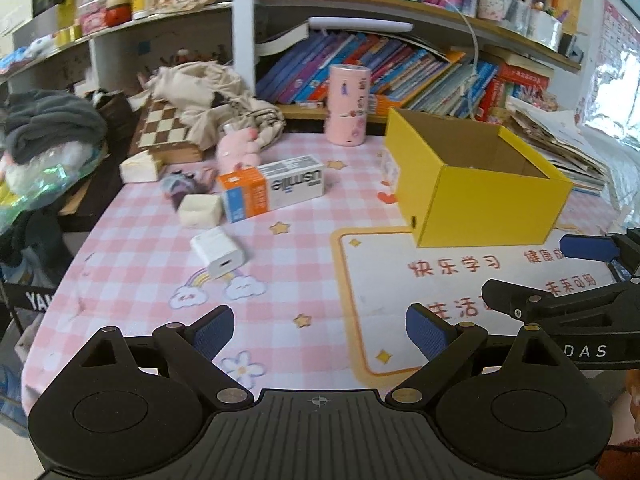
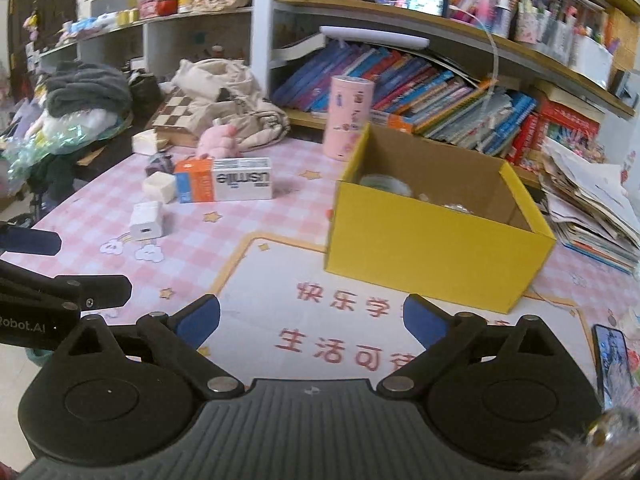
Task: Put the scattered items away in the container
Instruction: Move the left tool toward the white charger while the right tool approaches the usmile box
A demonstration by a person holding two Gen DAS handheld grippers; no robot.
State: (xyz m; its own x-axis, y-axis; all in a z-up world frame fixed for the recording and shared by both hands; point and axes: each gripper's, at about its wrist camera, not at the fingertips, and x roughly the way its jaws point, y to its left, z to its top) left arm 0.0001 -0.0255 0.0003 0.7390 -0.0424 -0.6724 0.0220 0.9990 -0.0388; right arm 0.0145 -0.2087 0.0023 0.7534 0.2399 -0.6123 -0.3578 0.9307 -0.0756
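Note:
An open yellow cardboard box [image 1: 480,196] [image 2: 432,256] stands on the pink checked tablecloth, with a tape roll [image 2: 384,184] and other small things inside. Left of it lie an orange and white usmile carton [image 1: 272,188] [image 2: 224,186], a white charger [image 1: 218,254] [image 2: 147,224], a cream cube [image 1: 200,210] [image 2: 159,188], a pink plush toy [image 1: 238,150] [image 2: 220,138] and a purple bundle [image 1: 180,186]. My left gripper [image 1: 320,330] hangs open and empty over the cloth. My right gripper [image 2: 312,318] is open and empty in front of the box.
A tall pink canister [image 1: 347,106] [image 2: 350,112] stands behind the box. A chessboard [image 1: 166,128] under beige cloth and a heap of clothes fill the back left. Book shelves run along the back, stacked papers [image 2: 592,208] at right, a phone [image 2: 612,356] at the near right edge.

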